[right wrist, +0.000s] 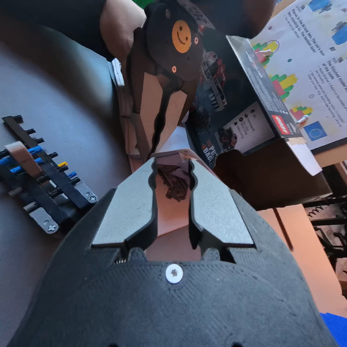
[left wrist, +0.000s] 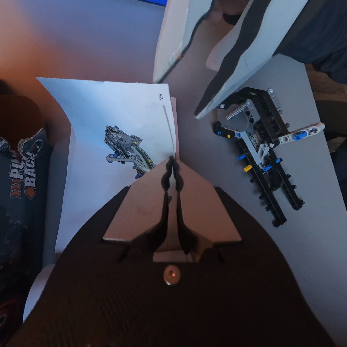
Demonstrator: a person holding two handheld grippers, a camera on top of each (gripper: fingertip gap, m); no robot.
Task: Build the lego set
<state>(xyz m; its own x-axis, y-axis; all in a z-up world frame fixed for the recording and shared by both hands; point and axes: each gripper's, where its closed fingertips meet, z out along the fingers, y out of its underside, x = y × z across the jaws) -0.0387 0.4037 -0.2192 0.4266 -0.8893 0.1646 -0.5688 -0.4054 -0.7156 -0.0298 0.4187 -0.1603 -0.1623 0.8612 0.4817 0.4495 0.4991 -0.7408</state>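
Observation:
The instruction booklet (left wrist: 105, 116) lies open on the grey table, showing a page with a drawing of the model. My left gripper (left wrist: 172, 159) is shut on the right edge of a page. It also shows in the right wrist view (right wrist: 150, 155), tips down on the page's edge. My right gripper (right wrist: 172, 167) is open and empty, just above the lifted booklet page (right wrist: 172, 180). In the left wrist view the right gripper (left wrist: 178, 97) hangs open above the table. The partly built black and grey lego model (left wrist: 259, 146) lies on the table right of the booklet and shows in the right wrist view (right wrist: 39, 180).
The torn-open dark lego box (right wrist: 244, 116) stands beside the booklet and shows at the left of the left wrist view (left wrist: 22, 178). A printed sheet (right wrist: 309, 65) lies behind the box. The table edge (left wrist: 319, 116) runs close past the model. My right fingertips sit around 6 cm from my left ones.

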